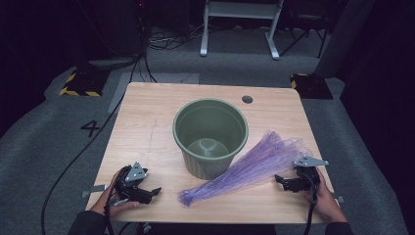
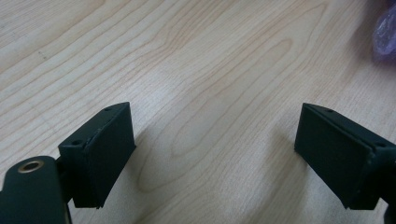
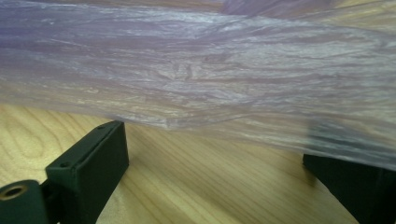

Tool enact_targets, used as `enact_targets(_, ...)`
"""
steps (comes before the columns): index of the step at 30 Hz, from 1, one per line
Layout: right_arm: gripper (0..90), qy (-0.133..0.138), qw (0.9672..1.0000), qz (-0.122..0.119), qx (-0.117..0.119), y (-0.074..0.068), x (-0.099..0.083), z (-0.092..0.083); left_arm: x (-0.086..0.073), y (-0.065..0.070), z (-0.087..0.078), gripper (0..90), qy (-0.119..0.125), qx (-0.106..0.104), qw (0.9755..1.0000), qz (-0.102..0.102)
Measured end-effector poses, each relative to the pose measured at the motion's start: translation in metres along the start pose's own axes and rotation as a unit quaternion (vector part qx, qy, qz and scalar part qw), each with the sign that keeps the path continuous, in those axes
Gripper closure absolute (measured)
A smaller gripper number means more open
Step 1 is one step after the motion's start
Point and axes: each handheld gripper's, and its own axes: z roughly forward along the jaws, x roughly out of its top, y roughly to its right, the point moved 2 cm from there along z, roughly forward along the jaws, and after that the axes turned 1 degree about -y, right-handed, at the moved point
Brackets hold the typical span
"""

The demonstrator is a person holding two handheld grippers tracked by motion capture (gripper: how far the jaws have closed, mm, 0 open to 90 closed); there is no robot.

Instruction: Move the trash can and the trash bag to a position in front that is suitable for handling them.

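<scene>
Here, a crinkled translucent purple plastic bag (image 1: 254,164) is lying on the light wooden table (image 1: 147,127), touching the round green plastic pot (image 1: 210,137). The left gripper (image 1: 155,191) and right gripper (image 1: 278,178) are being held wide open, empty.

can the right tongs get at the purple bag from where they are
Probably yes. The right tongs are open beside the wide end of the purple bag, which lies flat on the table. In the right gripper view the film already reaches one jaw, and the green bucket stands clear of that side.
</scene>
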Motion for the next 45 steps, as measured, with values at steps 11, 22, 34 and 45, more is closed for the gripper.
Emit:
enact_targets(11,16.2,-0.008,0.9986,0.029,-0.043,0.007,-0.002,-0.009,0.001,0.005,0.001,11.4,0.001,0.012,0.9999,-0.001)
enact_targets(22,16.0,0.052,0.9983,0.009,-0.024,0.014,-0.006,-0.042,0.005,0.008,0.005,11.0,0.000,0.002,1.0000,-0.003)
enact_targets(34,23.0,0.081,0.9963,-0.007,-0.029,-0.009,0.026,-0.058,0.021,0.009,0.020,8.3,-0.005,-0.016,0.9997,0.017)
enact_targets(45,30.0,0.118,0.9901,-0.074,-0.012,-0.060,0.058,-0.050,0.039,0.008,0.038,7.6,-0.005,-0.036,0.9987,0.036)
